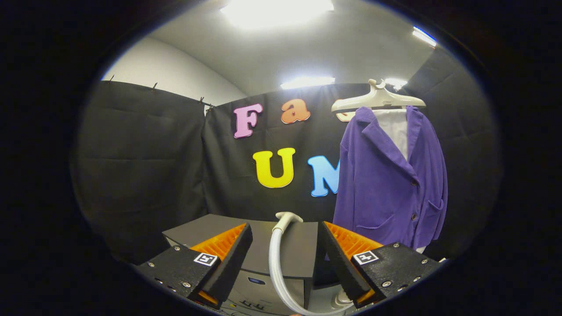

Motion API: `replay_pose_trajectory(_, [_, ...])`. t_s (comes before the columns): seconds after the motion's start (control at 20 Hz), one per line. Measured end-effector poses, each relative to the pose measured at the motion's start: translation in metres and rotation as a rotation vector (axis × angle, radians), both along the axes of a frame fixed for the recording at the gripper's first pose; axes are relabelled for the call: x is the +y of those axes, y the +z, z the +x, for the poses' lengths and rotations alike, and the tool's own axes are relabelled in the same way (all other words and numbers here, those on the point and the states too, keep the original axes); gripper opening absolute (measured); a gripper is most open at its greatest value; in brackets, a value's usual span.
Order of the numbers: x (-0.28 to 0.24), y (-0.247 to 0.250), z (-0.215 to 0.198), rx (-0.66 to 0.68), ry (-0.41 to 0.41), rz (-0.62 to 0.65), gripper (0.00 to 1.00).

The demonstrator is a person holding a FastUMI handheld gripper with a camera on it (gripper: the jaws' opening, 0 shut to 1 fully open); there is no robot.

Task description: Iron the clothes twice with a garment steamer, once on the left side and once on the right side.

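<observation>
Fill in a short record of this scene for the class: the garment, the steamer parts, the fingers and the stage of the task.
garment: purple buttoned jacket over a white shirt, on a cream plastic hanger, beyond the right finger
steamer: white ribbed hose rising between the fingers to a white steamer head
support: dark grey box behind the hose
gripper: fingers open, holding nothing
stage: steamer not yet gripped

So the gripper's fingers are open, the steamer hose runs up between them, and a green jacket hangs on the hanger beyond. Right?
Not quite: in the gripper view the jacket is purple, not green. The rest holds: the gripper is open, the hose runs between its fingers, and the jacket hangs on the hanger beyond.
</observation>
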State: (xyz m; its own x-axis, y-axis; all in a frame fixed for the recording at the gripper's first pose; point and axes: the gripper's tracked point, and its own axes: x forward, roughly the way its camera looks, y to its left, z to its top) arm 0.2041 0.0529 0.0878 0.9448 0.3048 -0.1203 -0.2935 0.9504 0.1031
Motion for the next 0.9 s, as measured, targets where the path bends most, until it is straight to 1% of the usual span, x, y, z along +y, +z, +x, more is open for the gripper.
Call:
replay_pose_trajectory(0.3, [0.017, 0.0, 0.072, 0.154, 0.052, 0.057, 0.96])
replay_pose_trajectory(0.45, [0.028, 0.007, 0.106, 0.196, 0.072, 0.093, 0.95])
replay_pose_trajectory(0.7, [0.053, -0.001, 0.151, 0.308, 0.123, 0.139, 0.95])
replay_pose_trajectory(0.9, [0.07, -0.017, 0.186, 0.382, 0.137, 0.159, 0.95])
